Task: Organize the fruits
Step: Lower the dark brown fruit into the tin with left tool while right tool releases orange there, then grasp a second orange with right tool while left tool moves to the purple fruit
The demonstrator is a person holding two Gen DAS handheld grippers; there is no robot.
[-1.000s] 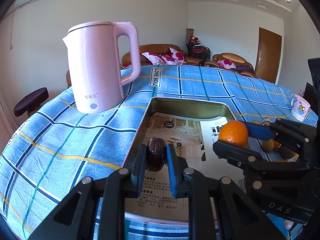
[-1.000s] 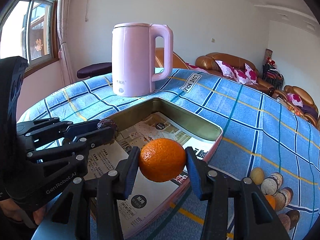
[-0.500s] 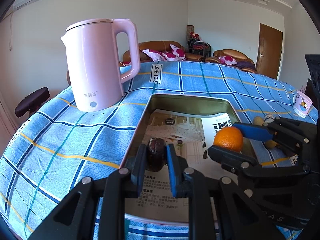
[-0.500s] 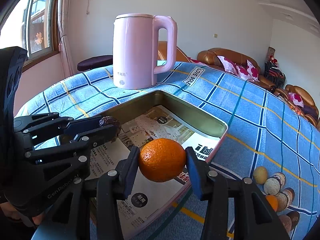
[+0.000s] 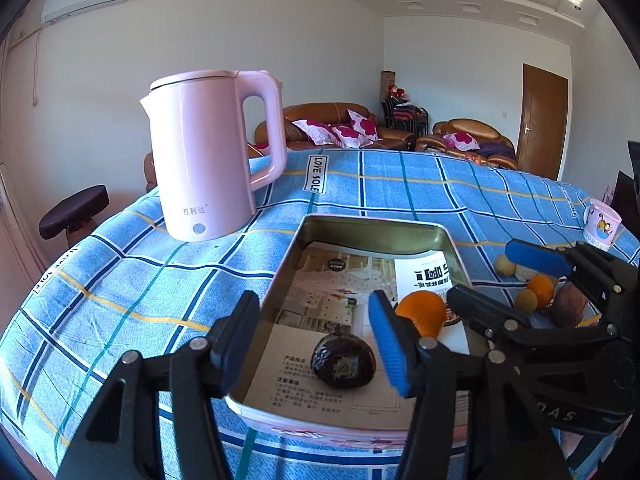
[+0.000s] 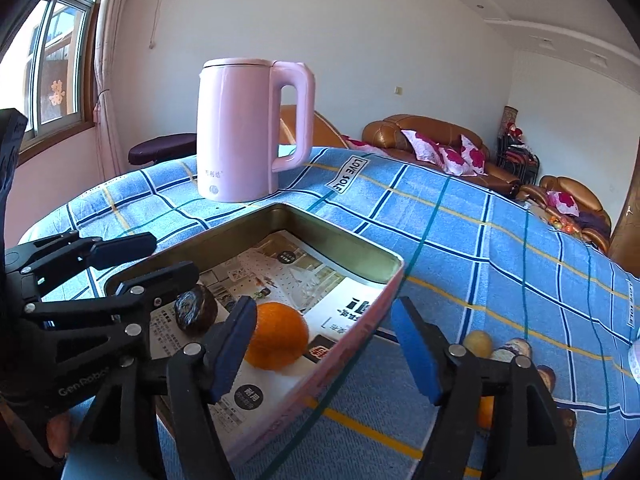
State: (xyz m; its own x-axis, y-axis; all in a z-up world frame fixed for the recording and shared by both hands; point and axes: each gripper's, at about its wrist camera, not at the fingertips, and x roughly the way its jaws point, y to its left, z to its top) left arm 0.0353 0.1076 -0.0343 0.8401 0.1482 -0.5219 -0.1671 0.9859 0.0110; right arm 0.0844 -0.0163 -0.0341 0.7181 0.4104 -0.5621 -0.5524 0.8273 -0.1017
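Both fruits released since 1.0 s ago: the dark wrinkled fruit (image 5: 344, 364) and the orange (image 6: 277, 336), previously clamped, now lie on the printed paper lining inside the metal tray (image 5: 376, 227).

Left gripper (image 5: 314, 340): jaws wide apart, nothing between them; dark fruit sits on the paper below the gap, nearer the blue-padded right finger, not touching either. "GenRobot"-type lettering on its body in the right wrist view, only partly legible.

Right gripper (image 6: 324, 344): jaws wide apart, empty. Orange lies just beside the left finger's inner face; contact cannot be confirmed. The tray's near rim passes under the gap. "DAS" readable on this gripper's body in the left wrist view.

Writing: pink kettle (image 5: 212, 156) carries Chinese characters above a round button; blue plaid cloth (image 5: 120, 272) over the desk has a sewn tag "LOVE SOLE" (image 5: 316, 174). Paper lining shows Chinese print, too small to read.

Outside the tray, right of it on the cloth: small pile of other fruits (image 5: 538, 292), including a small orange one and a brown one. Printed mug (image 5: 600, 228) at far right.
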